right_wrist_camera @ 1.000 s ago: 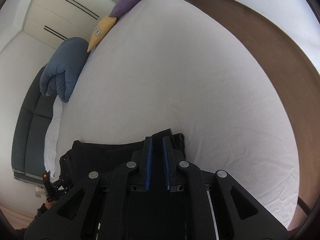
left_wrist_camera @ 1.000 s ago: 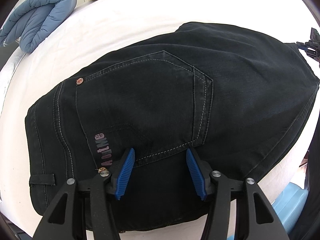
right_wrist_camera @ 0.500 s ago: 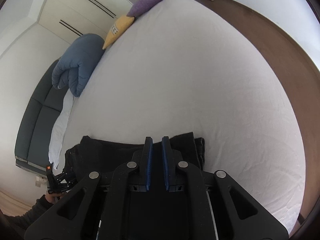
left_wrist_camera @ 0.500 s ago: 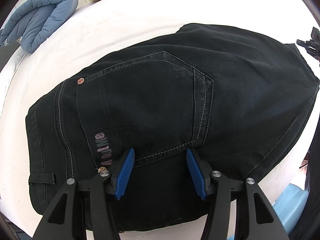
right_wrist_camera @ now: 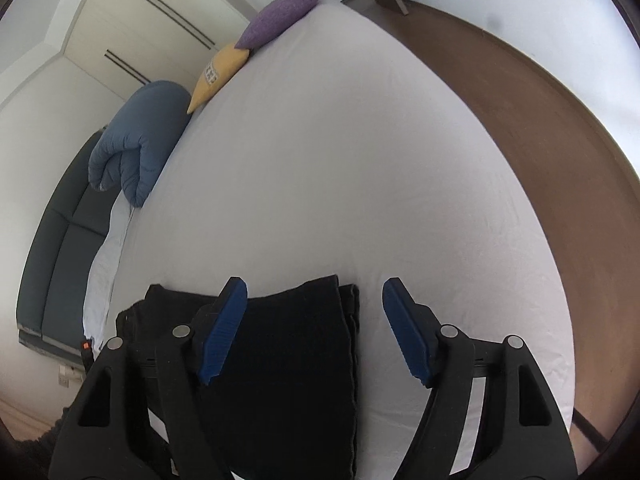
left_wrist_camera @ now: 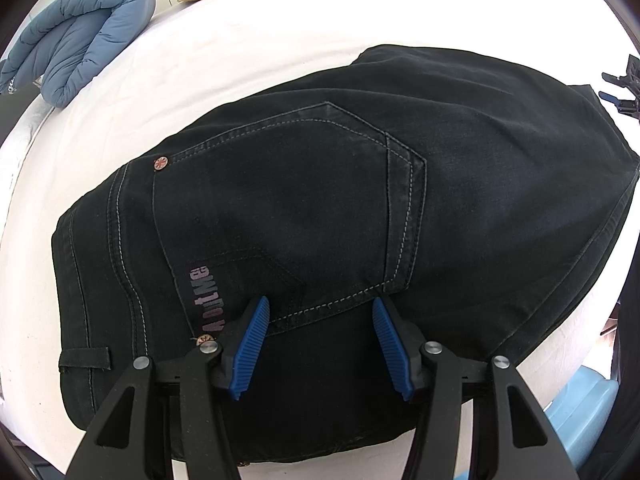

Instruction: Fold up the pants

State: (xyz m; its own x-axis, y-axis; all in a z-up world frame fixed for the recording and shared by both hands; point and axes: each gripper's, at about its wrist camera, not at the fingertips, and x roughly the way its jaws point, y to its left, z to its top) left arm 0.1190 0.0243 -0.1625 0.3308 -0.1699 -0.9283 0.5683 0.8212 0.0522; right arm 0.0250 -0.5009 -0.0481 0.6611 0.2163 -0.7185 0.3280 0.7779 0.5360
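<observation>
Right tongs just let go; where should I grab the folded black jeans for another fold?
Probably pinch the stacked leg-end edge of the black jeans, coming from the bare sheet side. The layers there end in one aligned edge lying flat, just inside the opening right tongs.

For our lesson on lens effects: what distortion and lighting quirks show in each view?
Left wrist view: fisheye bulges the black pants; the white bed sheet looks overexposed. Right wrist view: the bed's edge curves strongly, dark vignette at the corners, pants detail lost in shadow.
</observation>
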